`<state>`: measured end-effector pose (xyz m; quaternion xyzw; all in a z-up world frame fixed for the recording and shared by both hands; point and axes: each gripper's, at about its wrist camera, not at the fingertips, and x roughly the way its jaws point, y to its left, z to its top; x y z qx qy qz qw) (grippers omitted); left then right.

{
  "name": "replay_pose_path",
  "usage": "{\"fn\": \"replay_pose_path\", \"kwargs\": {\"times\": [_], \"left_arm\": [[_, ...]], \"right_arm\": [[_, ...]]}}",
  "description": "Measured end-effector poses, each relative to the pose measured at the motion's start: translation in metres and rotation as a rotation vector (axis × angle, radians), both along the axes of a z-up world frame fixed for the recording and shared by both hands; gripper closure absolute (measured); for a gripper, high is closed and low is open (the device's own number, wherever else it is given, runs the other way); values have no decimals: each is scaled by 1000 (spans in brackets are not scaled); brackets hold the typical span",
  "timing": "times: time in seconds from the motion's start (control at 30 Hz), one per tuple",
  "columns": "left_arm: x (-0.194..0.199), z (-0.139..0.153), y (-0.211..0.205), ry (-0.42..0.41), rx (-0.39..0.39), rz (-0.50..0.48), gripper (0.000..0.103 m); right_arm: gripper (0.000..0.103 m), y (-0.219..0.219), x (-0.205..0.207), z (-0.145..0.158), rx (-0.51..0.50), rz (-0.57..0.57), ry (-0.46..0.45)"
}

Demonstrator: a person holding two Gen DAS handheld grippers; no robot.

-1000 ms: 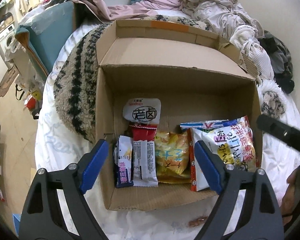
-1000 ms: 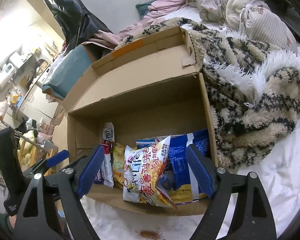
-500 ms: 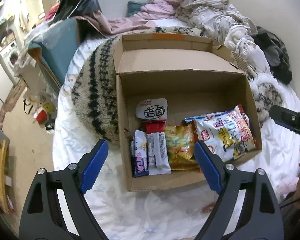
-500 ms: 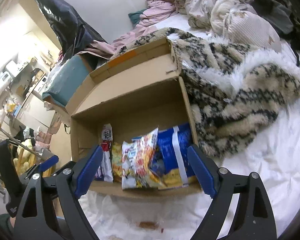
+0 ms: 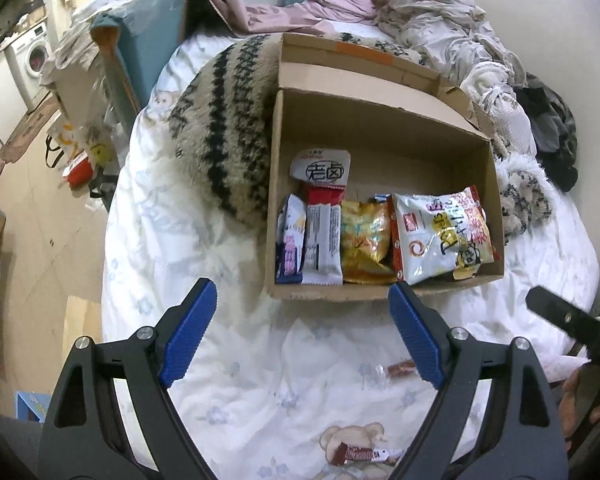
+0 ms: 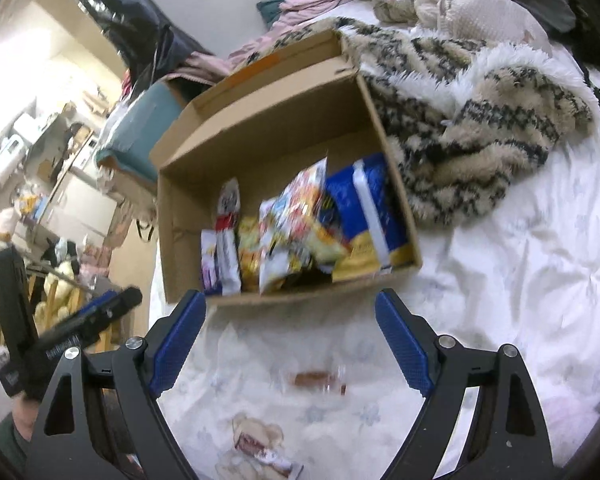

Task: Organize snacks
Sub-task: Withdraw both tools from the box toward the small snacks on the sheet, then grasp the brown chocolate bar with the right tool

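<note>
1. The left gripper [image 5: 302, 330] hangs over the white bedsheet [image 5: 228, 364] with its blue fingers spread wide and nothing between them.
2. The right gripper [image 6: 290, 338] is also spread wide and empty, above the same sheet.
3. Just ahead of both grippers sits an open cardboard box [image 5: 384, 120] on the bed, its near wall close to the fingertips in both views.
4. Inside, along the near wall, snacks stand in a row. From the left gripper's left to right: a small blue and white packet [image 5: 290, 244], a red and white bar wrapper [image 5: 322, 236], a yellow bag [image 5: 366, 240], then a large white chip bag [image 5: 440, 236].
5. A white packet with black characters [image 5: 320, 166] lies behind the bar wrapper, farther from the gripper.
6. The right wrist view shows a blue bag [image 6: 370, 216] behind the chip bag, against the box's right wall.
7. A small brown wrapped snack [image 5: 400, 370] lies on the sheet, close to the left gripper's right finger.
8. Another wrapped candy [image 5: 360, 456] lies nearer, low between the left gripper's arms.
9. A furry striped blanket [image 5: 224, 132] sits against the box's left side.
</note>
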<state>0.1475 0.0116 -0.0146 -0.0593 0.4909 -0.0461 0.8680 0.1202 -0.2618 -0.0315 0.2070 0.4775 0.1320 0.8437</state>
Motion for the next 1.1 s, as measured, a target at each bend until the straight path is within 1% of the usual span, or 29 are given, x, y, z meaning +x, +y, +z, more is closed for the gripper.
{"fn": "replay_pose_path", "kwargs": {"times": [0.17, 0.27, 0.43, 0.53, 0.57, 0.6, 0.63, 0.67, 0.73, 0.77, 0.83, 0.87, 0.9, 0.93, 1.0, 1.03, 1.07, 1.1], "left_arm": [[-17, -8, -2, 38, 17, 1, 18], [-27, -17, -4, 70, 19, -1, 18], [-31, -31, -14, 124, 18, -7, 18], [-29, -34, -21, 134, 38, -26, 18], [-29, -35, -22, 136, 45, -28, 18], [-28, -36, -22, 138, 52, -26, 18], [-28, -37, -21, 142, 51, -22, 18], [-27, -38, -20, 149, 45, -20, 18], [-25, -40, -17, 158, 36, -11, 18], [-24, -39, -15, 157, 35, -4, 18], [-22, -38, -9, 151, 30, 23, 18], [-22, -38, -6, 151, 24, 33, 18], [-20, -38, -3, 154, 17, 45, 18], [-19, -38, 0, 155, 13, 55, 18], [-17, -37, 4, 155, 9, 73, 18], [-16, -37, 5, 154, 8, 79, 18], [-16, -36, 6, 151, 8, 85, 18], [-15, -36, 7, 149, 10, 87, 18]], "right_arm": [[14, 10, -15, -5, -35, 54, 16], [14, 8, -23, -17, -35, 62, 57], [14, 9, -28, -44, -47, 71, 173], [14, 22, -29, -66, -53, 118, 270], [14, 29, -29, -74, -67, 145, 305], [14, 39, -30, -82, -94, 198, 335], [14, 48, -31, -86, -127, 236, 349], [14, 59, -33, -91, -188, 272, 354], [14, 73, -34, -96, -234, 326, 349], [14, 79, -34, -97, -230, 354, 356], [15, 98, -40, -100, -186, 457, 372], [16, 105, -43, -100, -195, 487, 364], [16, 118, -49, -102, -234, 543, 348], [18, 128, -54, -105, -260, 584, 342], [29, 145, -61, -114, -290, 659, 350], [32, 152, -64, -119, -310, 690, 354], [40, 157, -65, -121, -327, 709, 356], [56, 163, -69, -126, -366, 738, 350]]}}
